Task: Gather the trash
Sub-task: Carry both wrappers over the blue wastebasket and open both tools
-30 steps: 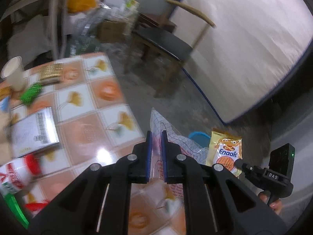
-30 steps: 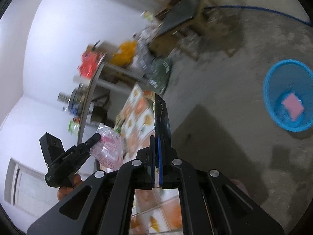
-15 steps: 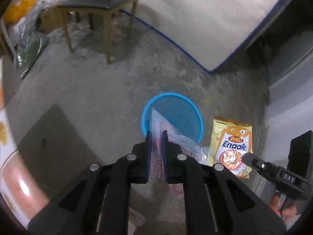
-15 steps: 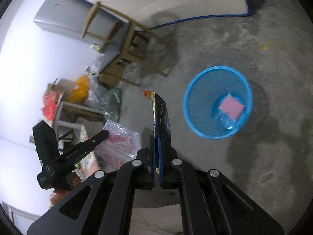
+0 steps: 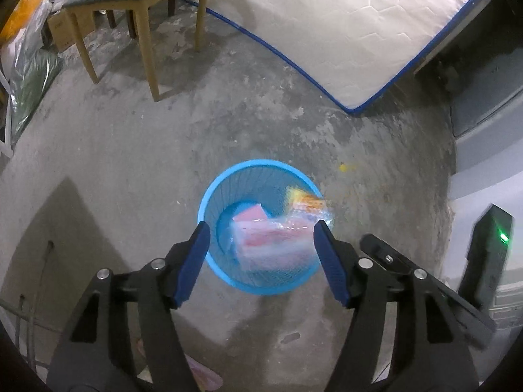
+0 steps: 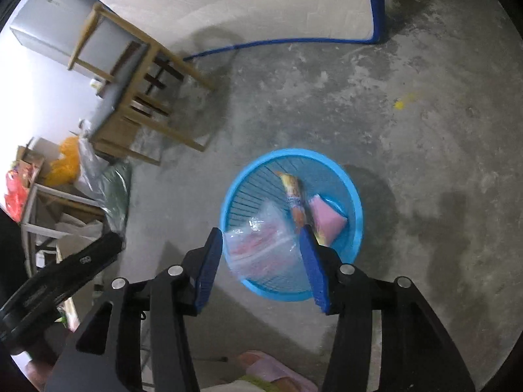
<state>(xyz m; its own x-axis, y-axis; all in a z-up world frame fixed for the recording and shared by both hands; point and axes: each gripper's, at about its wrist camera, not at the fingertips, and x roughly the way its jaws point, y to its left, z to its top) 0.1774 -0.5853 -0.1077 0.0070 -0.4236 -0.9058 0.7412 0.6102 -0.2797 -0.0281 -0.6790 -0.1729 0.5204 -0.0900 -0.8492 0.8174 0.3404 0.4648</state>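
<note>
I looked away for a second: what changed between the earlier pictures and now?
Both grippers swung from the table to above the blue basket. Left gripper let go of the clear wrapper, right gripper the snack packet; both jaws are opening. The pink packet stayed in the basket.

Wooden chair (image 5: 137,9), dark seat, on concrete floor (image 5: 163,137). White mattress (image 5: 343,23), blue-edged, just right of chair. Cardboard box (image 5: 62,32) and plastic bags (image 5: 29,65) left of chair.
</note>
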